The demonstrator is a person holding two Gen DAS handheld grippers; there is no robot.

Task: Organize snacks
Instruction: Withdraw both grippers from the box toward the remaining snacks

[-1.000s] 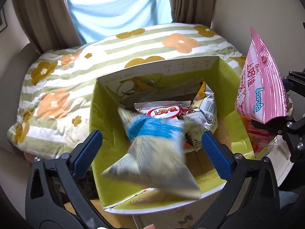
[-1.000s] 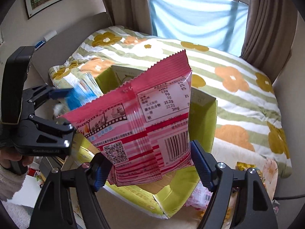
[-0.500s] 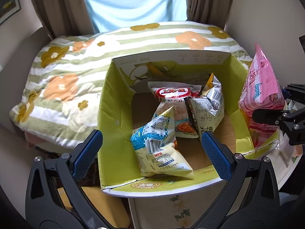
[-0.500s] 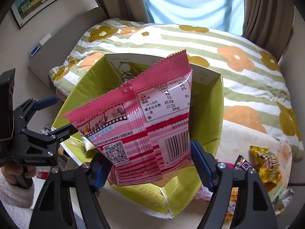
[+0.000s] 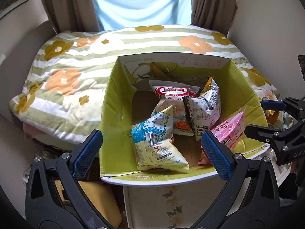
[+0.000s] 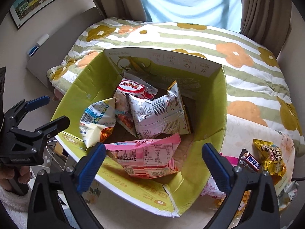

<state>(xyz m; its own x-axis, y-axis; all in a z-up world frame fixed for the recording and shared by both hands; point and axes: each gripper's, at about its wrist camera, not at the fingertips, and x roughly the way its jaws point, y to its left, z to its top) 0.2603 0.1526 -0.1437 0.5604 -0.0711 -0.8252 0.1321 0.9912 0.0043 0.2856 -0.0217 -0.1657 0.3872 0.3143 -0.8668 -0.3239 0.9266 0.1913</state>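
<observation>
An open green cardboard box [image 5: 114, 103] [image 6: 211, 103] holds several snack bags. A blue and cream bag [image 5: 154, 141] [image 6: 97, 118] lies at its near left. A red and white shrimp flakes bag [image 5: 171, 93] [image 6: 133, 89] and a silver bag [image 5: 205, 110] [image 6: 160, 112] lie behind. A pink bag [image 5: 228, 131] [image 6: 146, 156] lies inside by the near right wall. My left gripper [image 5: 150, 152] is open and empty above the box's near edge. My right gripper [image 6: 152, 162] is open and empty over the pink bag.
The box stands on a table next to a bed with a flowered striped blanket [image 5: 66, 76] [image 6: 238, 47]. More snacks, a yellow bag [image 6: 270, 154] and a dark bar [image 6: 249, 160], lie on the table right of the box. Curtains [image 5: 66, 3] hang behind.
The blue and cream bag dropped from my left gripper into the box. My right gripper opened and the pink bag fell into the box. Both grippers have drawn back a little.
</observation>
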